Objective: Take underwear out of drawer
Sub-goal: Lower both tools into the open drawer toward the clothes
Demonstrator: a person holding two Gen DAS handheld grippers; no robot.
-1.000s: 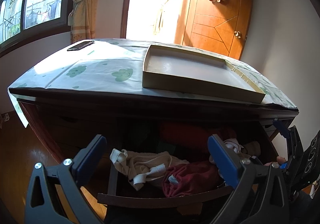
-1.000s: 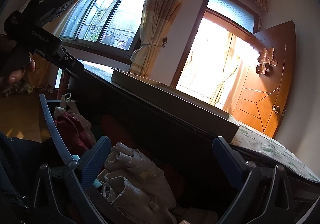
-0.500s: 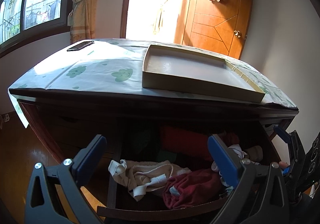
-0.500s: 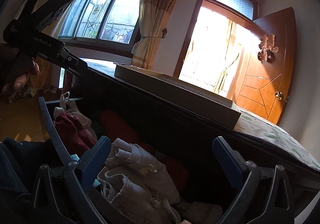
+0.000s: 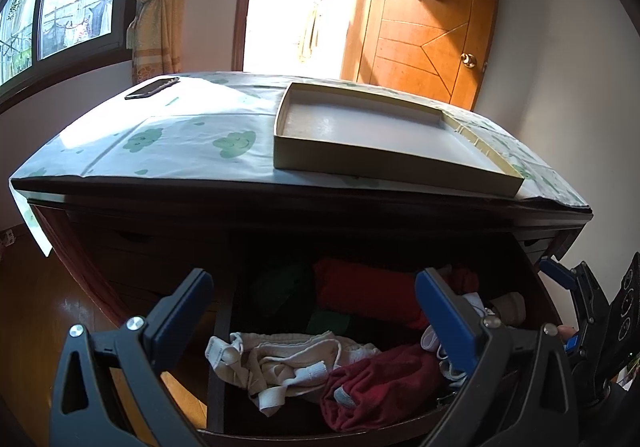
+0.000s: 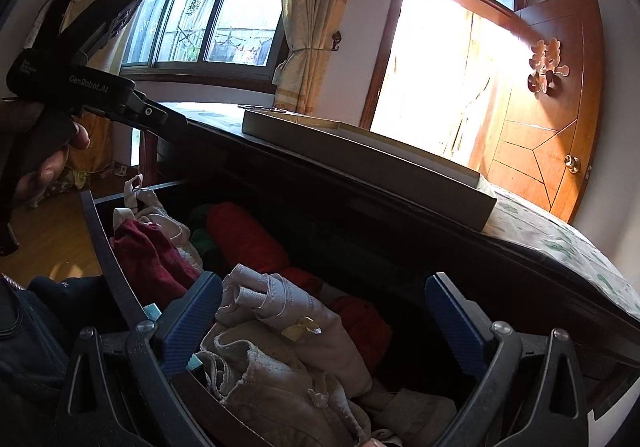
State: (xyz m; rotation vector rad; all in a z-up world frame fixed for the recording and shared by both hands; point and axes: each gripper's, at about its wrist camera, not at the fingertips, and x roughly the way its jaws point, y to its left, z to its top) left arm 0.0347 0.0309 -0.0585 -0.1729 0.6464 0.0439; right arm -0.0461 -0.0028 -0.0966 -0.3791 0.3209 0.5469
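The dark wooden drawer (image 5: 304, 435) stands pulled open below the dresser top, full of clothes. Cream underwear (image 5: 280, 363) lies at its front left, dark red underwear (image 5: 380, 383) beside it, a red garment (image 5: 360, 295) behind. My left gripper (image 5: 316, 315) is open and empty above the drawer's front. My right gripper (image 6: 324, 323) is open over the drawer's right end, above beige underwear (image 6: 288, 351); its left finger (image 6: 188, 323) is close to the drawer front (image 6: 116, 271). The left gripper's body (image 6: 92, 91) shows in the right wrist view.
A shallow cardboard box (image 5: 380, 139) and a black phone (image 5: 152, 87) lie on the dresser's leaf-patterned cover (image 5: 180, 143). A wooden door (image 5: 432, 19) and curtained window (image 5: 152, 7) are behind. Wooden floor (image 5: 48, 307) lies to the left.
The drawer has slid further out, showing more clothes. Both grippers have moved back with it and stay open.
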